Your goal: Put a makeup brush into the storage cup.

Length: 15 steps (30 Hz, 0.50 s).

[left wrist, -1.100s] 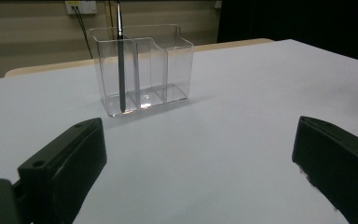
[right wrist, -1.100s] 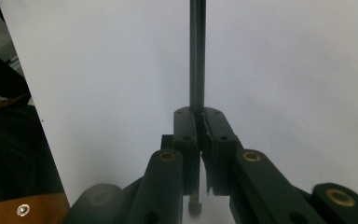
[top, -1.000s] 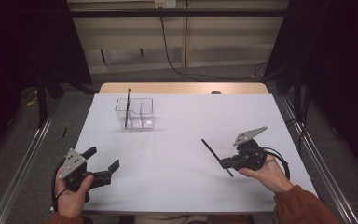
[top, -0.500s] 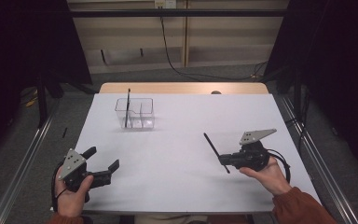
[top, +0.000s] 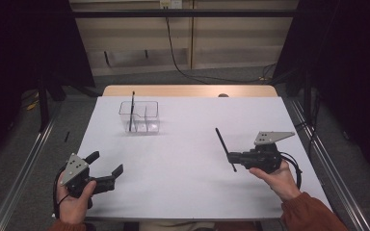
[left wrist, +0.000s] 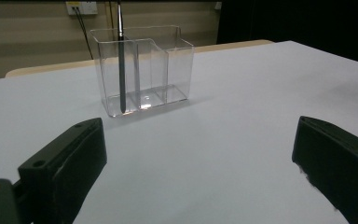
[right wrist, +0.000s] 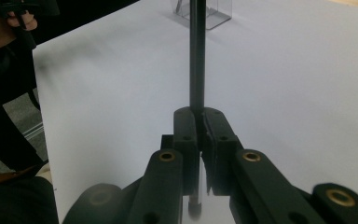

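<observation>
Looking down at the table [top: 183, 192], I see my right claw [top: 235, 158] closed tight on a thin black rod [top: 225, 148], which sticks out past the jaws and hangs above the white surface, well to the right of the clear organizer [top: 139, 117] and nearer to me. My left claw [top: 107, 166] is open with nothing between its jaws, in front of the organizer and well apart from it. A second black rod [left wrist: 121, 65] stands upright in the organizer's left compartment.

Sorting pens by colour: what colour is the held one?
Black pen, clearest in the right gripper view.
</observation>
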Tool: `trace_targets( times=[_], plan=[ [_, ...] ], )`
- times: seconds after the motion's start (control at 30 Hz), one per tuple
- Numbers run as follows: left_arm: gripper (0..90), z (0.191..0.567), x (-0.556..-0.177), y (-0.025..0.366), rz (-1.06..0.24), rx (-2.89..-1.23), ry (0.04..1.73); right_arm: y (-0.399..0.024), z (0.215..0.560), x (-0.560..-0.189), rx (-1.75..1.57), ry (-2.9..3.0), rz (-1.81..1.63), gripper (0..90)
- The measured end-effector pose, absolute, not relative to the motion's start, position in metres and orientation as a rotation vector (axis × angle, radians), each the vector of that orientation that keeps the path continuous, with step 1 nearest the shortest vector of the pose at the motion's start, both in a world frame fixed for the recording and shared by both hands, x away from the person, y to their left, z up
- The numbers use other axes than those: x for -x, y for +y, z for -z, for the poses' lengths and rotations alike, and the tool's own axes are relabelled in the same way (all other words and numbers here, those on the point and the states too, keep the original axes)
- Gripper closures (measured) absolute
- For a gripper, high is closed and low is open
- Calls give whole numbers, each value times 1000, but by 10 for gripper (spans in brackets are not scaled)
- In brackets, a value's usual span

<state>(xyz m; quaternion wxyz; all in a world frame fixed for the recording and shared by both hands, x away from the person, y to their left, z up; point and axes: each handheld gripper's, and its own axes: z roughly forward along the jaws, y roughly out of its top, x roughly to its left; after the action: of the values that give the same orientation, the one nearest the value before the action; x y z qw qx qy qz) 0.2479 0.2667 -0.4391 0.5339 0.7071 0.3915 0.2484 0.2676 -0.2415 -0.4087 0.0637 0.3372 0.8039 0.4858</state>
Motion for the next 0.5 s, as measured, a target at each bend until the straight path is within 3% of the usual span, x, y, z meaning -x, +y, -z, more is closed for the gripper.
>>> trace_targets(
  times=[0.5],
  plan=[
    [30,439,-248,267,-595,-1683,931,-234,387,-273,-898,2337,-1601,851]
  ],
)
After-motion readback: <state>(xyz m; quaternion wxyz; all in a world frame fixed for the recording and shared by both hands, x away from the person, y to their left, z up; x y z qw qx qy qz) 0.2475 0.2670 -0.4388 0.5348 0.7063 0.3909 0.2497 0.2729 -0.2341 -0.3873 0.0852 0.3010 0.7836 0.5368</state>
